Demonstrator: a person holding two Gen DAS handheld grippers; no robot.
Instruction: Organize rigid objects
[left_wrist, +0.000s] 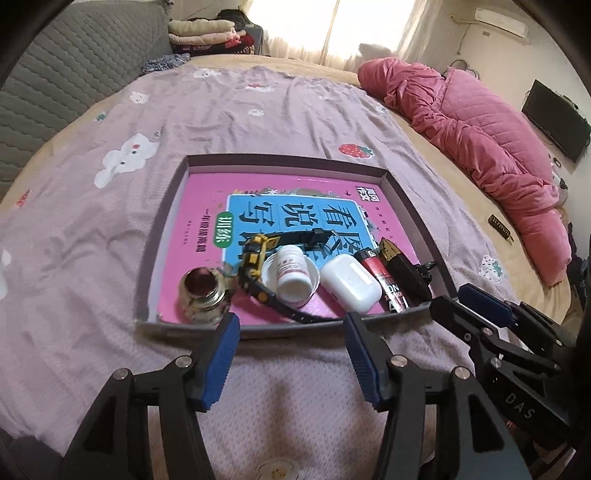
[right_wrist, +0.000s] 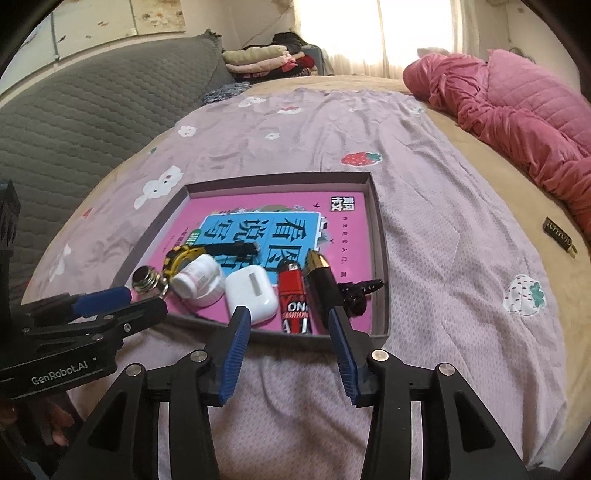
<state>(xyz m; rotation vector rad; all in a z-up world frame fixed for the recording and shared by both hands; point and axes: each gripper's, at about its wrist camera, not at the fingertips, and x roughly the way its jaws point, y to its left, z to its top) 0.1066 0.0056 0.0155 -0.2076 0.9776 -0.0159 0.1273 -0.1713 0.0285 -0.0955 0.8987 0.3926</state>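
A shallow grey box (left_wrist: 288, 161) (right_wrist: 380, 258) lies on the bed with a pink book (left_wrist: 199, 206) in it. Along its near side sit a brass-capped jar (left_wrist: 203, 295) (right_wrist: 146, 280), a yellow-black watch (left_wrist: 255, 258), a white pill bottle (left_wrist: 291, 273) (right_wrist: 195, 275), a white earbuds case (left_wrist: 349, 282) (right_wrist: 251, 291), a red lighter (left_wrist: 380, 277) (right_wrist: 293, 295), a black-gold lipstick (left_wrist: 402, 269) (right_wrist: 321, 284) and a black clip (right_wrist: 360, 291). My left gripper (left_wrist: 291, 325) (right_wrist: 110, 299) hovers open and empty before the box's near rim. My right gripper (right_wrist: 288, 317) (left_wrist: 480, 306) is beside it, also open and empty.
The box rests on a lilac printed blanket (left_wrist: 258, 110). A pink quilt (left_wrist: 480, 147) is bunched at the right, a grey quilted headboard (left_wrist: 74, 55) stands at the left, and folded clothes (left_wrist: 207, 33) are stacked at the back. A small dark tag (left_wrist: 498, 225) lies right of the box.
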